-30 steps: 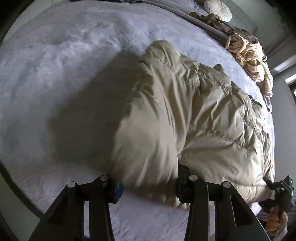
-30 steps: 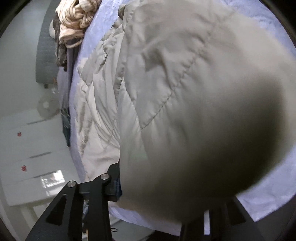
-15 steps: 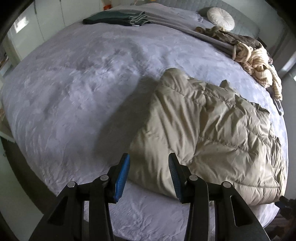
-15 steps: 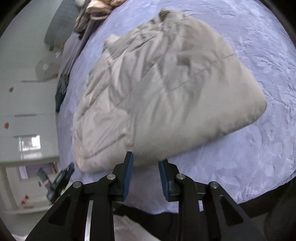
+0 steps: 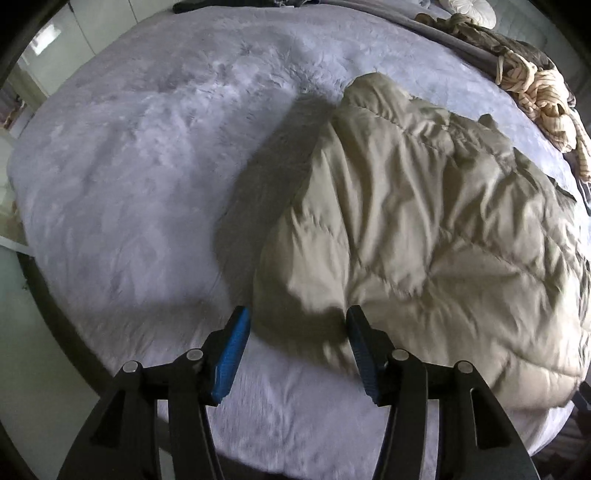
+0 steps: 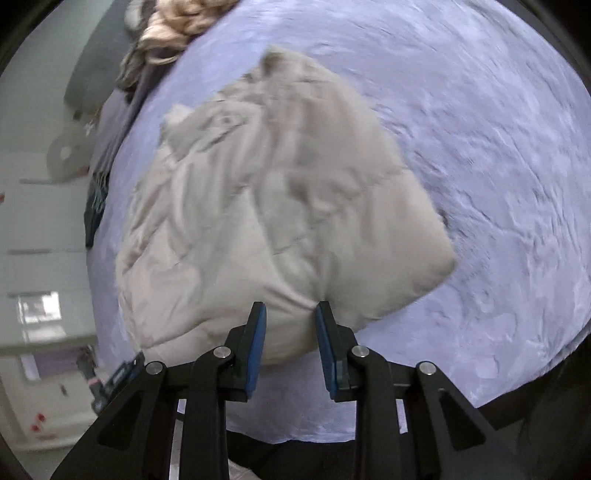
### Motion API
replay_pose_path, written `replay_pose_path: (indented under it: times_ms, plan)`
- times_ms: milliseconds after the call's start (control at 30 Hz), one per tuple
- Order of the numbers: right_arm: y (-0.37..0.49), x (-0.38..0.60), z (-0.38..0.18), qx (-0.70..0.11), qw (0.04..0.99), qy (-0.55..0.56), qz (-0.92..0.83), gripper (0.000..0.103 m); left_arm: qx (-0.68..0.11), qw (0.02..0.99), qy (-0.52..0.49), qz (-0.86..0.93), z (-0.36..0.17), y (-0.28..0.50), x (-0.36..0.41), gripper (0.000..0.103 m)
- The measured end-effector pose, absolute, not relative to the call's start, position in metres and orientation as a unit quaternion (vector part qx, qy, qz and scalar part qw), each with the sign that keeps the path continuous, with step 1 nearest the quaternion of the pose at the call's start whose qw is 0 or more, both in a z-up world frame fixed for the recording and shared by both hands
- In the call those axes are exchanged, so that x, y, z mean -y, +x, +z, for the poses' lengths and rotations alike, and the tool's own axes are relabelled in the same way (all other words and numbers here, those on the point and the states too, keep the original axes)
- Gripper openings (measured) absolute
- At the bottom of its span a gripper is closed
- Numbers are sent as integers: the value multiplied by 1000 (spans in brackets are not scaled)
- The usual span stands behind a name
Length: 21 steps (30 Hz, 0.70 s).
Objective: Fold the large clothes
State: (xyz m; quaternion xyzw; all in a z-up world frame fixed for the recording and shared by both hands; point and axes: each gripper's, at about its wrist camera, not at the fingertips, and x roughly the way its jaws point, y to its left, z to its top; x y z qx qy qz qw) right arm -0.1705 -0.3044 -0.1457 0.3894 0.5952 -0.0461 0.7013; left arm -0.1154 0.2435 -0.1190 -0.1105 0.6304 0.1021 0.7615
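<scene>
Puffer jacket (image 5: 424, 229), beige and quilted, lies folded into a thick bundle on the lavender plush bedspread (image 5: 140, 177), close to the bed's near edge, with bare blanket spreading away to its left in the left wrist view. At far left of that view stand pale cupboard fronts; along the far right rim of the bed sits a heap of other clothes (image 5: 535, 81), striped cream fabric on top, and a round white cushion (image 5: 471, 9) beyond it.

Left gripper (image 5: 297, 326) hovers over the bundle's near left corner, its blue pads (image 5: 231, 354) spread apart and nothing pressed between them; its jaws have just been opening wider. Right gripper (image 6: 290, 321) hangs above the jacket's (image 6: 280, 206) near edge, pads (image 6: 256, 343) set narrower but also apart, having closed somewhat just before; the fabric lies below them, not pinched.

As a judgement, the jacket is light but bulky, soft and springy, so folds will tend to puff back open, and the smooth shell looks slippery. A firm hold would come from pinching a stitched seam or the doubled corner edge, taking a thick bite of cloth, not the taut rounded top.
</scene>
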Motion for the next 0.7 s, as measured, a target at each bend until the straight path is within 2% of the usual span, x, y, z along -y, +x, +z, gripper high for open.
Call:
replay_pose_path:
  times_ms: [233,367,433,467,700]
  plan:
    - [-179,305,-153,-597,693,402,-55,31,-627,767,-105,87,-86,-128,-235,56]
    - [-172,281,-138,-578,712,395,-56,31,-626,772,-95,53,-80,-118,-237,57]
    - [-169,270,-134,-575,717,389,-66,31,-630,771,-84,42,-80,-111,-239,98]
    - [-166,263,-133,-574,716,390,-71,31,-625,775,-79,40,-77,-109,-240,103]
    - [-150,223,-123,-569,719,387,-97,31,-621,781,-62,-6,-82,-73,-258,103]
